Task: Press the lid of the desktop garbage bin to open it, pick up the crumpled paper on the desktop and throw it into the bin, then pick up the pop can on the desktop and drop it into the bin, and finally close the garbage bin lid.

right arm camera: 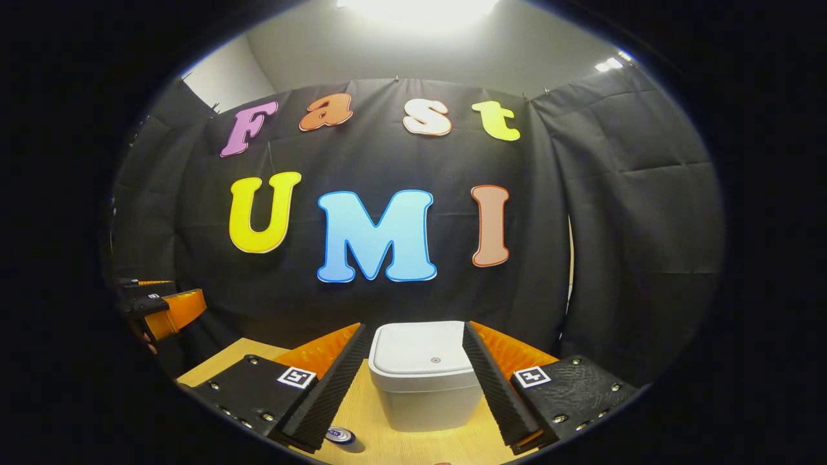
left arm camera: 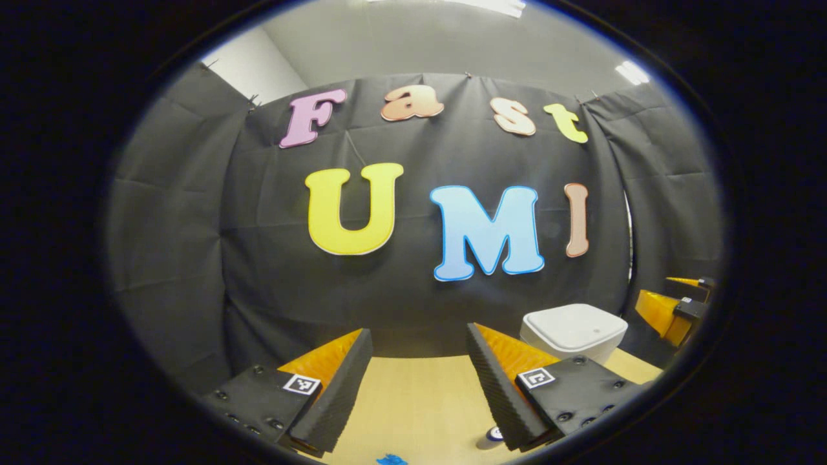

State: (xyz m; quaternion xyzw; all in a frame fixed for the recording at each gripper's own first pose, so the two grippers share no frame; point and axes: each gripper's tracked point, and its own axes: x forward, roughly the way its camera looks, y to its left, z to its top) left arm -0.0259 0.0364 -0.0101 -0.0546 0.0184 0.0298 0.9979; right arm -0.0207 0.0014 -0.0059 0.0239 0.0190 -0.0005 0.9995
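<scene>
So the little white garbage bin is sitting on the wooden desk with its lid down flat, a small dot showing on the top near the front edge. In the right gripper view it's dead centre, framed between the two fingers of the right tool, which are spread wide with nothing pinched in them. Can't really tell if the fingers are alongside the bin or just hanging in front of it, the fisheye makes that a toss-up.

Down by the right tool's left finger there's the pop can, seen top-on, standing on the desk right at the bottom of the view.

In the left gripper view the same bin is off to the right, past the left tool's right finger. The left tool is also spread apart and holding nothing, bare desk showing between its fingers. The can peeks out at the bottom just beside that right finger, and there's a scrap of something blue on the desk at the very bottom edge, too cut off to say what it is.

Each tool also shows up at the far edge of the other's view, the right one beyond the bin and the left one off over the desk's left side.
</scene>
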